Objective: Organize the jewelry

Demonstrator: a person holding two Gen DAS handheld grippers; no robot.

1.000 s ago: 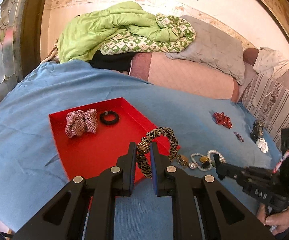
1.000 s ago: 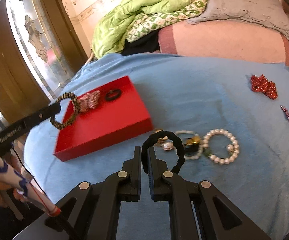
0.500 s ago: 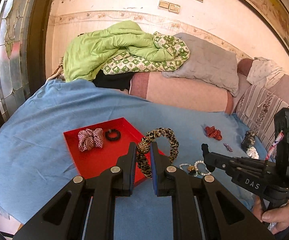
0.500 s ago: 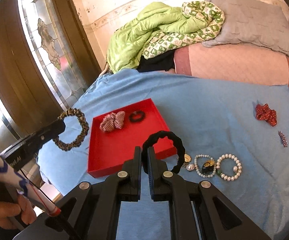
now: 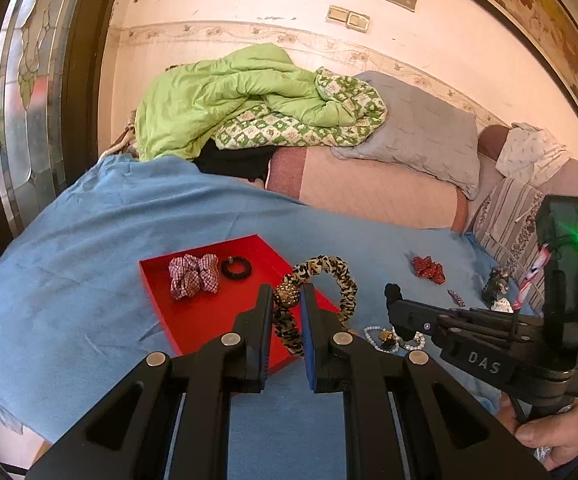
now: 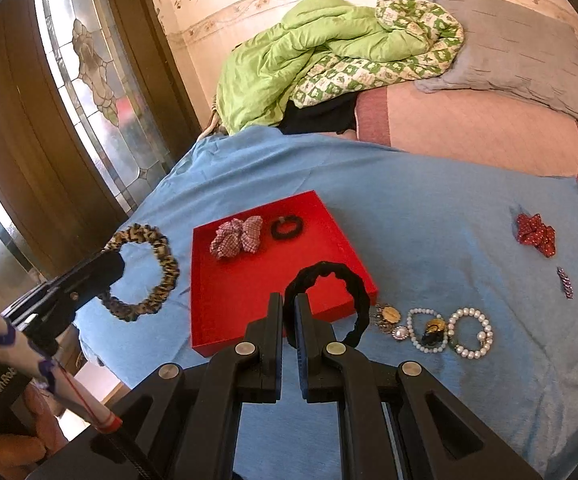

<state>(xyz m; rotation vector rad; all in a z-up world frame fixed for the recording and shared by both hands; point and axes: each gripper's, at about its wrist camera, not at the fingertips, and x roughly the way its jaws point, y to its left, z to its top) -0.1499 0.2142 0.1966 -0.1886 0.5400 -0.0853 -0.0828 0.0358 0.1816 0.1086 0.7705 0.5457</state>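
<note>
A red tray (image 5: pixel 205 320) (image 6: pixel 225 292) lies on the blue bedspread and holds a checked scrunchie (image 5: pixel 193 276) (image 6: pixel 236 236) and a small black hair tie (image 5: pixel 236 268) (image 6: pixel 287 227). My left gripper (image 5: pixel 287 300) is shut on a leopard-print scrunchie (image 5: pixel 329 276) (image 6: pixel 145 276), held in the air above the tray's near corner. My right gripper (image 6: pixel 289 304) is shut on a black scrunchie (image 6: pixel 349 284), held above the tray's near right corner. The right gripper (image 5: pixel 393 292) shows at the right in the left wrist view.
Pearl bracelets and pendants (image 6: pixel 445 332) (image 5: pixel 393 336) lie right of the tray. A red bow (image 6: pixel 535 234) (image 5: pixel 429 270) and a small clip (image 6: pixel 565 282) lie farther right. A green quilt (image 5: pixel 249 96) and pillows (image 5: pixel 421 120) lie at the bed's far side. A glass door (image 6: pixel 85 80) stands left.
Both grippers have risen and drawn back from the bed with their scrunchies still held. The tray and the jewelry now look smaller and farther away.
</note>
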